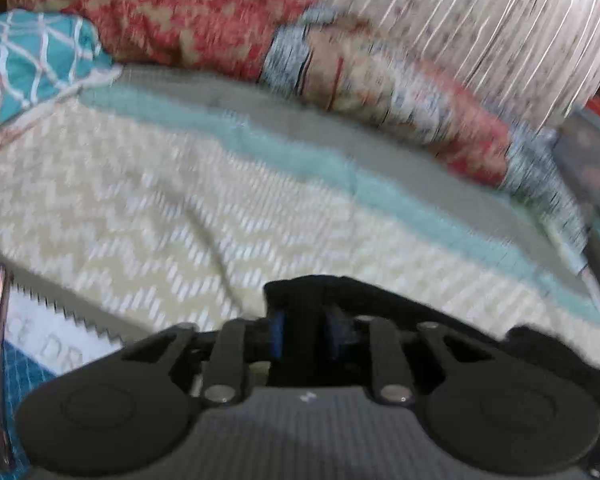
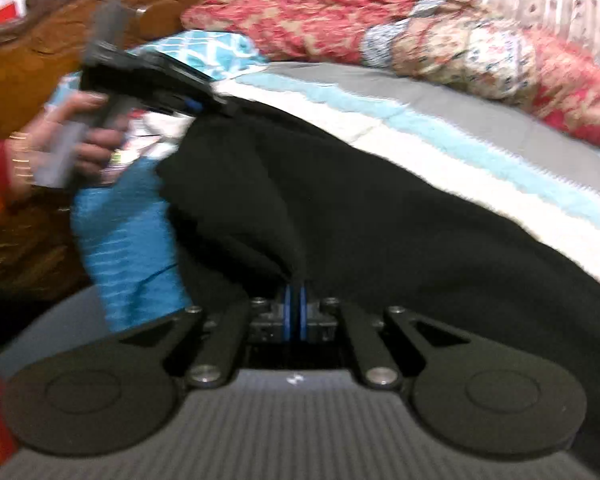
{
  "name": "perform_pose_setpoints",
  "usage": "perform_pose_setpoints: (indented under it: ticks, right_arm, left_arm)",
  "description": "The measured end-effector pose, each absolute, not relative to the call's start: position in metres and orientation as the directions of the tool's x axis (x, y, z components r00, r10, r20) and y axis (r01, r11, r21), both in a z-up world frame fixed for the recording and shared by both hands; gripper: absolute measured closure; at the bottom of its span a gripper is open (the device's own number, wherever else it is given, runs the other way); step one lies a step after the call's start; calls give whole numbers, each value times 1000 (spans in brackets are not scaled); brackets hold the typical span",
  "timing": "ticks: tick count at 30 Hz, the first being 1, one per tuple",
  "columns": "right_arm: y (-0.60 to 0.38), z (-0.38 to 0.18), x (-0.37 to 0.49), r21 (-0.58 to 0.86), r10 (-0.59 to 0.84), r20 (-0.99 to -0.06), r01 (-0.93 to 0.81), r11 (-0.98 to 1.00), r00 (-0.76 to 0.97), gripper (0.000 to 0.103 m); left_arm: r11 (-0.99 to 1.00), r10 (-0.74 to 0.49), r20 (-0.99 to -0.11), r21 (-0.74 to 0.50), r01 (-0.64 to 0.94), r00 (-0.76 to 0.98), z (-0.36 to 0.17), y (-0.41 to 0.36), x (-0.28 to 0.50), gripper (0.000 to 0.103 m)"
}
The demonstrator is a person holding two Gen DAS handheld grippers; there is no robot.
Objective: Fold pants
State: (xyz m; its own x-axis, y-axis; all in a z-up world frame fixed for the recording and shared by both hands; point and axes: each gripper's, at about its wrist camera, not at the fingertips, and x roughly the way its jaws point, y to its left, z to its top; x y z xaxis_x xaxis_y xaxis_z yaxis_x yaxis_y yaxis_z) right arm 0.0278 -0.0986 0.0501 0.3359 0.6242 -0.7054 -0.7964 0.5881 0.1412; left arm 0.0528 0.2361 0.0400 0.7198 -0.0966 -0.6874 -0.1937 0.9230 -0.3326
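A bed (image 2: 480, 120) is carrying everything here, and it is wearing a spread with a cream zigzag field (image 1: 148, 208), a pale teal band (image 1: 300, 160) and a grey border (image 1: 340, 128) running along the far side. Black pants (image 2: 360, 216) are lying across the cream part, bunching up toward the carved wooden headboard (image 2: 40, 56). A red and beige patterned quilt (image 2: 324, 12) is resting in a long crumpled roll on the grey border (its far end is turning paler and floral). A teal pillow with a white lattice print (image 1: 32, 60) is sitting beside it, near the headboard.
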Motion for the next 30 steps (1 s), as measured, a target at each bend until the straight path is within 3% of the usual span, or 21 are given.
perform_pose_setpoints:
  ticks: [1,3,5,7,8,14,20,22,24,27,29,30]
  right_arm:
    - [-95,39,27,136,599,-735,-795,592,320,95]
    - [-86,15,23,127,536,-801,-801,585,265,90]
    - [-85,14,20,104,537,-794,-808,580,284,89]
    - [-85,29,24,122,560,-776,-803,584,290,71]
    - [-87,37,22,115,573,-757,-799,590,314,57]
    - [-45,63,14,27,670,-649,-869,494,361,44]
    - [32,40,2,-75,696,-653,-940,333,299,40]
    - [51,22,2,-161,644,-688,-936,312,333,43]
    - [50,17,9,-207,581,-713,-909,361,393,88]
    - [17,30,52,143,633,-713,-821,553,301,89]
    - [-4,30,74,304,659,-692,-708,637,295,89]
    - [-14,27,81,373,674,-679,-655,657,290,89]
  left_arm:
    - [925,-92,-717,-318,-207,691,31,234,53,60]
    - [921,-105,-740,-324,-215,664,23,233,48,58]
    - [908,-108,-732,-349,-234,673,27,237,34,47]
    - [892,-92,-709,-371,-259,699,36,247,12,45]
    - [880,-95,-698,-392,-267,710,39,254,1,45]
    - [802,-111,-671,-496,-332,733,44,281,-50,43]
    - [735,-194,-654,-590,-333,731,29,280,-78,43]
    - [714,-230,-645,-621,-324,729,23,276,-80,43]
    - [687,-281,-636,-656,-312,718,15,271,-78,42]
    - [674,-316,-620,-679,-290,718,10,258,-72,26]
    - [664,-334,-599,-697,-270,727,12,250,-66,9]
    - [648,-352,-589,-714,-265,727,12,247,-62,7]
